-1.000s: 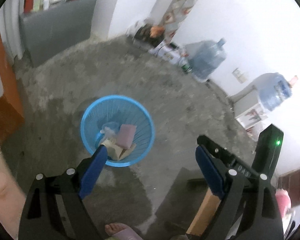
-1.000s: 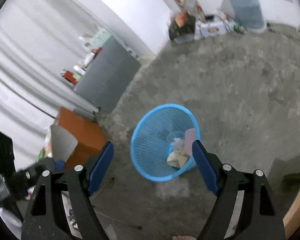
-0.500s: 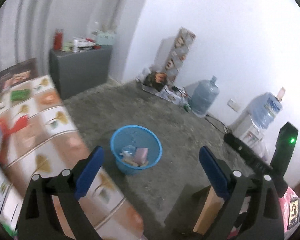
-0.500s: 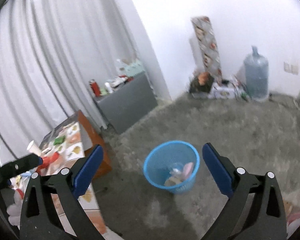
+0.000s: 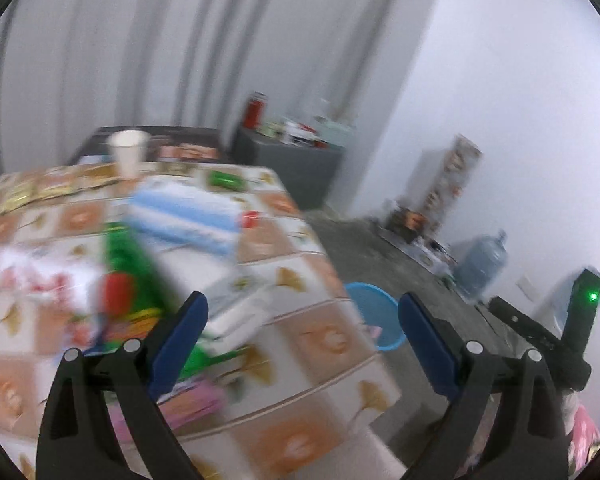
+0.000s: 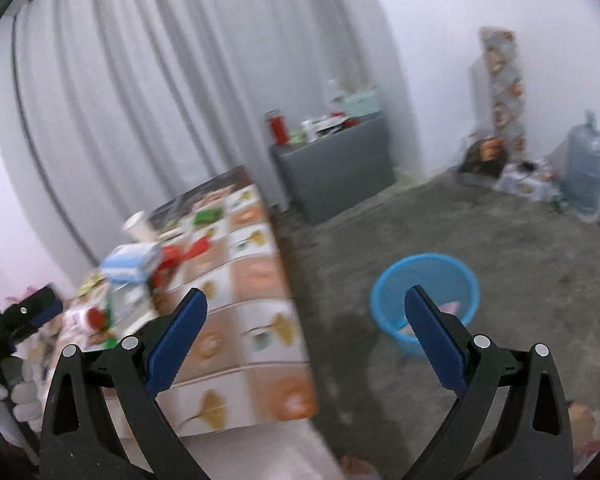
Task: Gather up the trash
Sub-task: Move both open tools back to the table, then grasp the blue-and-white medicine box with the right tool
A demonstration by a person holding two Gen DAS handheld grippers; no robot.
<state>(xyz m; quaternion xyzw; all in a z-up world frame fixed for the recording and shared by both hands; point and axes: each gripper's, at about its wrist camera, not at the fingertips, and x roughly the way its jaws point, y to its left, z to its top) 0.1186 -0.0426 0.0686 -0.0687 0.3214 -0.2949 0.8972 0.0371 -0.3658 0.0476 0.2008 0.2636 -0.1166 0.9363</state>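
Both grippers are held up over the edge of a bench [image 5: 300, 344] covered with a cloth of orange and white squares with leaf prints. The left gripper [image 5: 302, 344] has its blue-padded fingers [image 5: 178, 344] spread wide with nothing between them; behind them the bench is crowded, though motion blur softens most of it. A white paper cup [image 5: 127, 156] stands upright near the far edge, a blue-and-white striped pack [image 5: 188, 222] lies near the middle, a green package [image 5: 130, 280] lies just in front of it, and something pink [image 5: 188, 404] lies close to the near edge. What each package is cannot be read. The right gripper [image 6: 304, 340] is likewise wide apart and empty. In its view the blue mesh trash basket [image 6: 426, 276] sits on the grey concrete floor [image 6: 520, 280] to the right of the bench, apart from it, with a pink item showing inside. The left view catches only part of the basket's rim past the bench corner. Farther back a grey cabinet [image 6: 336, 168] stands against the white curtain [image 6: 140, 100], and a large water jug [image 6: 586, 164] rests by the far wall.
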